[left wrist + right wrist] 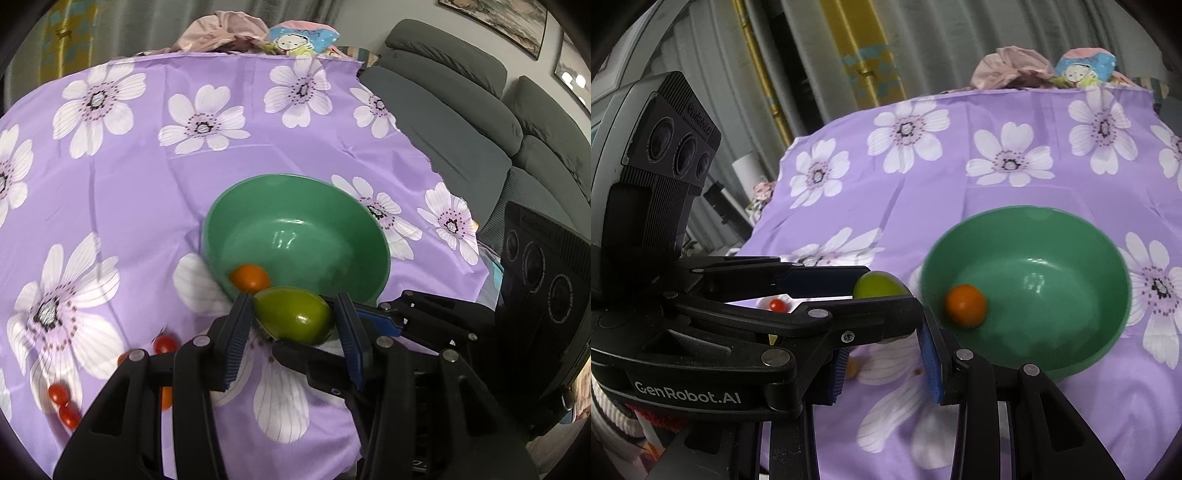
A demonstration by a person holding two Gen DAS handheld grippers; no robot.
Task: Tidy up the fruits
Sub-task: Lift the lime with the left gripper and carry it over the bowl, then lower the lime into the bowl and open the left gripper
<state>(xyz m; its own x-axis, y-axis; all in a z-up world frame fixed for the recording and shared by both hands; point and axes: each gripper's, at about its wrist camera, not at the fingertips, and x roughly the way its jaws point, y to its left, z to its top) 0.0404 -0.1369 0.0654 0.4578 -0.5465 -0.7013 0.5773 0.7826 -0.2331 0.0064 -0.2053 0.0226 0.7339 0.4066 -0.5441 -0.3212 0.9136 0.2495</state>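
My left gripper point(293, 314) is shut on a green mango point(293, 314) and holds it just at the near rim of a green bowl point(332, 206). An orange fruit point(250, 277) lies inside the bowl at its near left wall. The mango point(879, 285) and the left gripper also show in the right wrist view, left of the bowl point(1108, 258) and the orange fruit point(966, 305). My right gripper point(886, 350) is open and empty, low over the cloth beside the bowl, under the left gripper.
Several red cherry tomatoes point(165, 343) point(59, 394) lie on the purple flowered tablecloth point(147, 177) at the near left; one point(777, 305) shows behind the left gripper. A grey sofa point(461, 122) stands right of the table. Crumpled cloth and a cartoon bag point(299, 38) sit at the far edge.
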